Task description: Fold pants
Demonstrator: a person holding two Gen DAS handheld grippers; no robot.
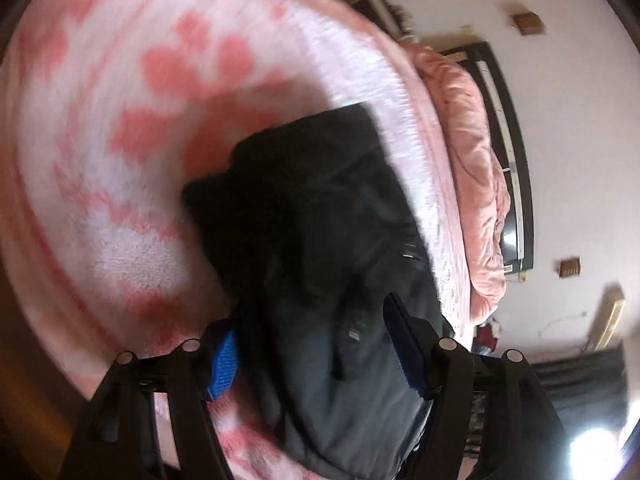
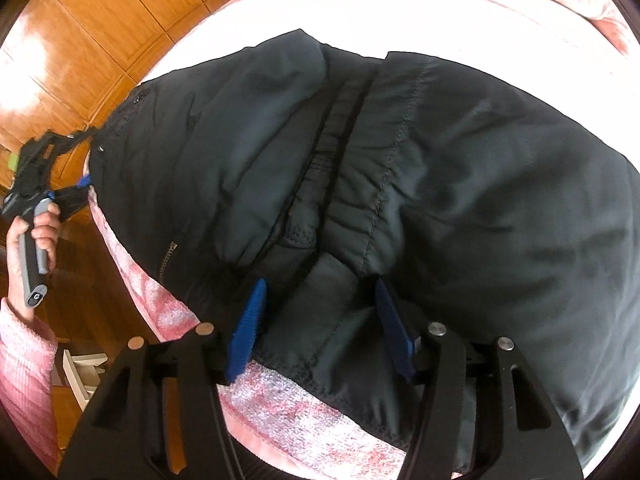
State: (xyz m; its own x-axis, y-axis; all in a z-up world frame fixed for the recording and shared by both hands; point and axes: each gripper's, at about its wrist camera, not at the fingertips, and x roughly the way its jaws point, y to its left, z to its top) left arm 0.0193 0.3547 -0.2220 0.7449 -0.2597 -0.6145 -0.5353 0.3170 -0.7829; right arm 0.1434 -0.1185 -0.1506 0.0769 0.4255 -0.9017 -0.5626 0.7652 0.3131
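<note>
Right hand-held gripper (image 2: 318,326) open over dark pants (image 2: 360,168).
Left hand-held gripper (image 1: 310,342) open, straddling smooth wrinkled fabric; fuzzy pink bed blanket (image 2: 280,404) beneath.

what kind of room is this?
Most likely a home bedroom: dark pants lie on a bed with a pink-and-white blanket, a pink duvet bunched at its far end, wooden wardrobe doors beside.

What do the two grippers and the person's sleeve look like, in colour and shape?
Both grippers have black angular frames with round silver pivot pins and two flat fingers covered by ribbed blue pads. This shows on the left gripper and the right gripper. The left gripper's handle is grey, with a small round button near its end. The sleeve is pink, fuzzy knit.
</note>
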